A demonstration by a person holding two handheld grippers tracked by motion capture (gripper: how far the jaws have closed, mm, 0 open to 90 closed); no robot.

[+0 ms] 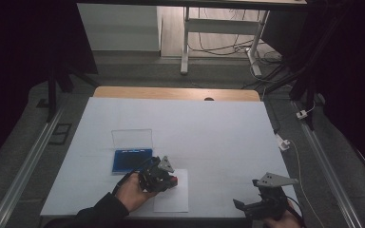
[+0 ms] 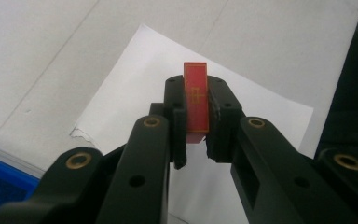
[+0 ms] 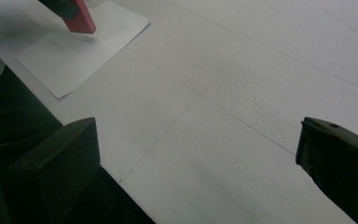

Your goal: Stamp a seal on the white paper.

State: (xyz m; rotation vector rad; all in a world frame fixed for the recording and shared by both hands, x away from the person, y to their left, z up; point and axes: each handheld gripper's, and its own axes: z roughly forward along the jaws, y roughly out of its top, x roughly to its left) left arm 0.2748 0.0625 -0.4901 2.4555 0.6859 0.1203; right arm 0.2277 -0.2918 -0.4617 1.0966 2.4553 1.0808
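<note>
Clamping the red stamp [image 2: 196, 100], L gripper [image 1: 164, 178] should press it straight down, flat on the paper sheet [image 1: 177, 199] w/o tilt; R gripper [image 1: 261, 205], right of sheet, gapes empty.

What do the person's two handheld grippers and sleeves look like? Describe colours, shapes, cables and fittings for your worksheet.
Both the left gripper and the right gripper are black, each topped by a grey three-cornered plate. The left gripper's arms carry brass-coloured rivets, and a dark cable trails from it. The left sleeve is dark.
</note>
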